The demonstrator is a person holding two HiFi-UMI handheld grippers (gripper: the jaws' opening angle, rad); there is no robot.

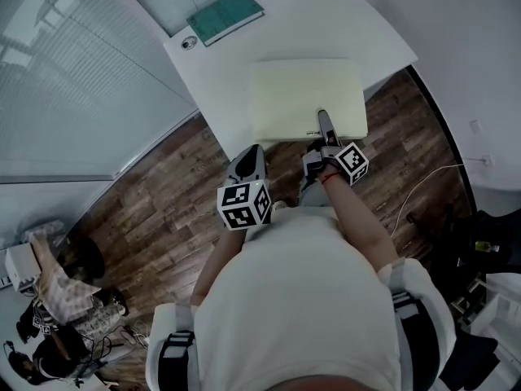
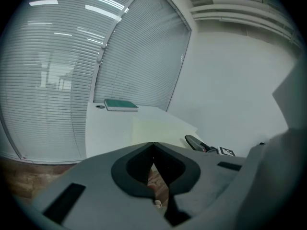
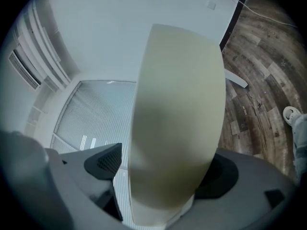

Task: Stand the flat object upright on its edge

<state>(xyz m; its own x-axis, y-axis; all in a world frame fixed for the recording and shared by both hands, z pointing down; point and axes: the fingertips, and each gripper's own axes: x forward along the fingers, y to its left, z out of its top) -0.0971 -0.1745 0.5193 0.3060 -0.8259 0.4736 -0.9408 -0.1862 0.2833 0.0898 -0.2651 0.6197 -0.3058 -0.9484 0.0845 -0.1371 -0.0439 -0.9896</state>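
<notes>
A cream flat board [image 1: 305, 100] lies face up on the white table [image 1: 232, 68], its near edge at the table's front. My right gripper [image 1: 324, 125] is shut on that near edge. In the right gripper view the board [image 3: 177, 114] fills the space between the jaws of my right gripper [image 3: 165, 195] and hides what lies ahead. My left gripper [image 1: 252, 155] hangs over the wooden floor just short of the table, shut and holding nothing. From the left gripper view [image 2: 153, 146] the board [image 2: 158, 127] looks flat, with the right gripper [image 2: 194, 142] at its edge.
A green book [image 1: 226, 16] and a small round object [image 1: 189, 42] rest at the table's far left corner. Window blinds [image 1: 73, 72] run along the left. Wooden floor [image 1: 163, 177] surrounds the table, and a white cable [image 1: 423, 187] lies at the right.
</notes>
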